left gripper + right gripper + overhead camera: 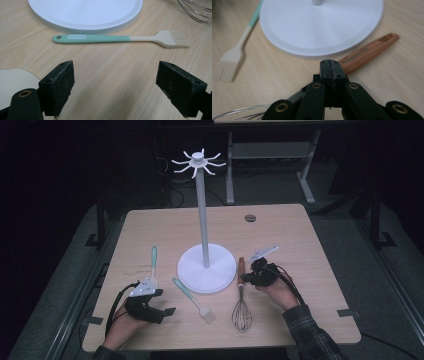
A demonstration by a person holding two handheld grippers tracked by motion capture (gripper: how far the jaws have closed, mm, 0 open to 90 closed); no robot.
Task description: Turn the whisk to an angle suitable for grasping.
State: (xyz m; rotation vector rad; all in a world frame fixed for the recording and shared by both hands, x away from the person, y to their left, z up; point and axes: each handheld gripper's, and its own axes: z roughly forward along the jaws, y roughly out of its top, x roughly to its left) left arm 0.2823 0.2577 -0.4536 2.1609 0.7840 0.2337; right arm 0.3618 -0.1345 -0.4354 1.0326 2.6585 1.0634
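Note:
My left gripper (165, 302) rests open at the table's front left, its jaws wide apart (116, 75) with bare wood between them. Just ahead of it lies a basting brush (120, 38) with a teal handle and pale bristles (194, 301). My right gripper (245, 278) is shut, pads pressed together (330, 68) with nothing between them, hovering just over the wooden handle (364, 53) of a wire whisk (241, 307). The whisk lies right of the white stand's round base (206, 270). A teal-handled spatula (153, 261) lies by the left gripper, its pale blade (12, 81) beside the left jaw.
The white stand has a tall pole (202, 210) topped by a ring of hooks (198, 162). A dark round grommet (250, 218) sits in the table's far side. Bare wood stretches along the right and far parts of the table (310, 270).

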